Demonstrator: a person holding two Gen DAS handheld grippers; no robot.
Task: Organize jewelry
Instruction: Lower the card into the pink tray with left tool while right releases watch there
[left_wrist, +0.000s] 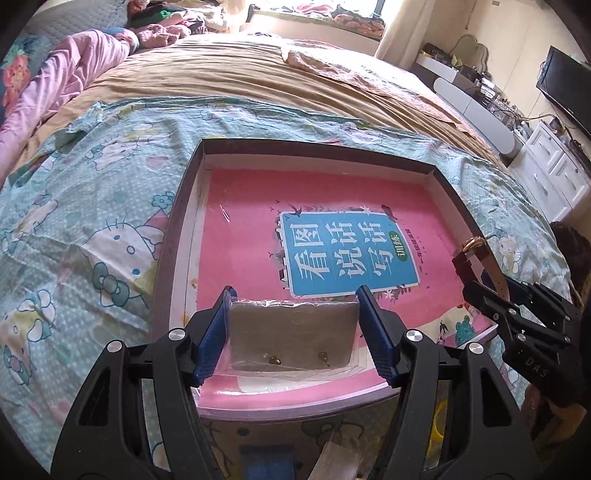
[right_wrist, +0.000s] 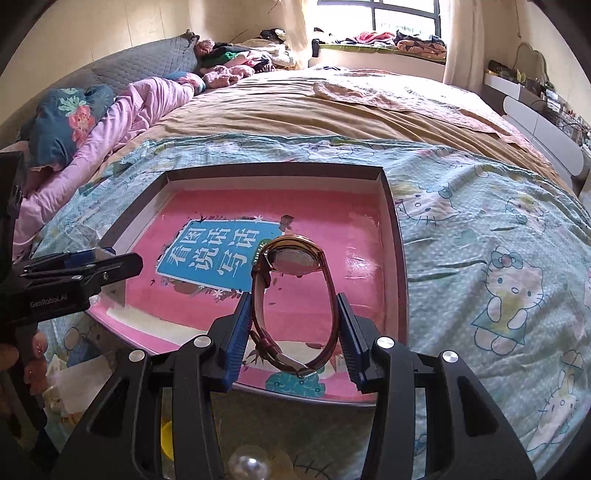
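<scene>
My left gripper (left_wrist: 293, 299) is shut on a clear plastic bag with a grey card bearing two small gold earrings (left_wrist: 291, 338), held over the near edge of a shallow dark-rimmed box (left_wrist: 177, 221). A pink book with a blue title panel (left_wrist: 347, 254) lines the box. My right gripper (right_wrist: 293, 306) is shut on a wristwatch (right_wrist: 295, 258) with a gold case and brown leather strap, its blue pads pressing the strap loop from both sides, above the box's near right part (right_wrist: 400, 258). The right gripper and watch (left_wrist: 476, 251) show at the box's right edge in the left wrist view.
The box lies on a mint cartoon-cat bedsheet (right_wrist: 498, 258) over a tan blanket (left_wrist: 258, 81). Pink bedding (right_wrist: 140, 107) and pillows lie at the far left. A pearl bead (right_wrist: 248, 467) and loose wrappers lie near the bed's front edge. A white dresser (left_wrist: 554, 177) stands at the right.
</scene>
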